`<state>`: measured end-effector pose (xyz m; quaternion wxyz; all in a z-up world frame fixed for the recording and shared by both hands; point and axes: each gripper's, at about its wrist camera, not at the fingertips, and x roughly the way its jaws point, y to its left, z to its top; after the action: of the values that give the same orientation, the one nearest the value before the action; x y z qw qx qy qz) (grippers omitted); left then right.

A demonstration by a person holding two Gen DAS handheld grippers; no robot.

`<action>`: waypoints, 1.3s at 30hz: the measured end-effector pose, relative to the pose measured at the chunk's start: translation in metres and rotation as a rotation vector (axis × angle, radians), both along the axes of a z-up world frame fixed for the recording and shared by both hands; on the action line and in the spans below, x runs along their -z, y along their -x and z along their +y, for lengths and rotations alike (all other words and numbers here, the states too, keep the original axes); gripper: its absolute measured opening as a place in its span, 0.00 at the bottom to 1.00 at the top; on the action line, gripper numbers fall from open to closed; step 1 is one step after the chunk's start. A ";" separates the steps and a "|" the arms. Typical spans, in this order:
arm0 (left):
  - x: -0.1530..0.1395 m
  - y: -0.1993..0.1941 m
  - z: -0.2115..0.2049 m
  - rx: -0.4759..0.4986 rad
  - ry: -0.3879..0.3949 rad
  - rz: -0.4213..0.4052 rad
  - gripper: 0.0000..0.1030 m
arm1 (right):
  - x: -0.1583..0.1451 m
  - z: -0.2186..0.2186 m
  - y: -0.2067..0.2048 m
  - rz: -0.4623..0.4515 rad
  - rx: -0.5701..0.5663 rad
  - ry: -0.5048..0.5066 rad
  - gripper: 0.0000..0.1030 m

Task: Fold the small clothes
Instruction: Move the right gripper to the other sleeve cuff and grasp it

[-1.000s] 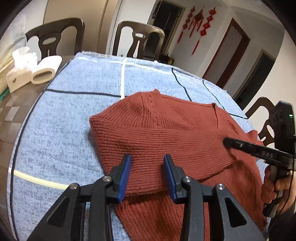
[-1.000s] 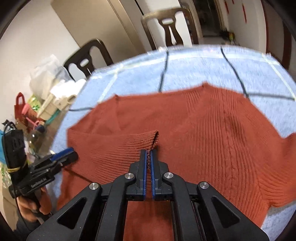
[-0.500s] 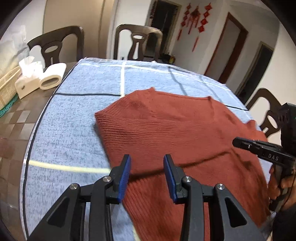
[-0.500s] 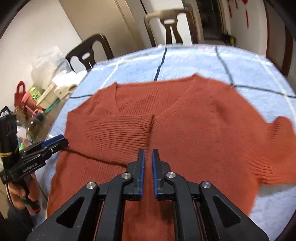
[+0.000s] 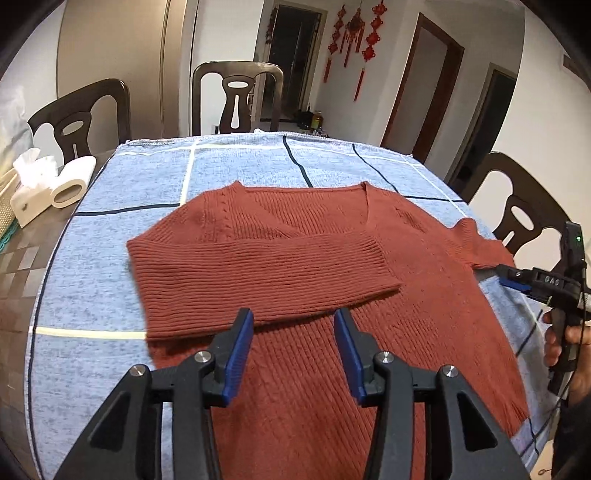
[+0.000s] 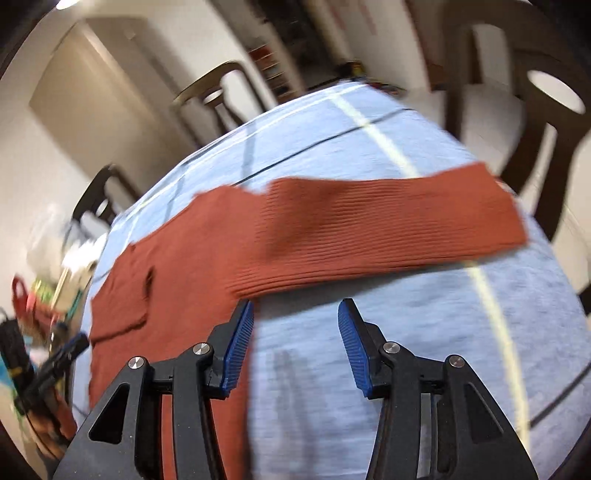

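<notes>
The left claw [image 5: 293,345] stood apart, empty, over the rust-red sweater [image 5: 424,295], which lay flat on the blue checked cloth [image 5: 96,258] covering the worktop. One sleeve [image 5: 258,273] was folded across the chest just ahead of its fingertips. The right claw [image 6: 295,341] was likewise spread (view blurred), the other sleeve [image 6: 388,221] stretched out just beyond it.

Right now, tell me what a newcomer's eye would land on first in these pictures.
The rust-red sweater spread on the blue checked cloth, one sleeve folded across its chest and the other sleeve lying straight out to the side. Next, the blue-padded left tongs open over the sweater, and the right tongs open just short of the outstretched sleeve. Red knot ornaments hang on the far wall.
</notes>
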<state>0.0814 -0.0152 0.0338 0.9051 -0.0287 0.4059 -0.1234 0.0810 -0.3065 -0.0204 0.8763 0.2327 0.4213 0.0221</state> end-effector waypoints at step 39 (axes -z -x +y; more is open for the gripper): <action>0.030 -0.003 -0.001 -0.034 0.002 0.041 0.50 | -0.083 0.057 -0.034 -0.221 -0.061 -0.049 0.08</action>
<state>0.0844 -0.0159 0.0036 0.8986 -0.0389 0.4236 -0.1080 0.1147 -0.2493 0.0630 0.9103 0.2375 0.3283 0.0845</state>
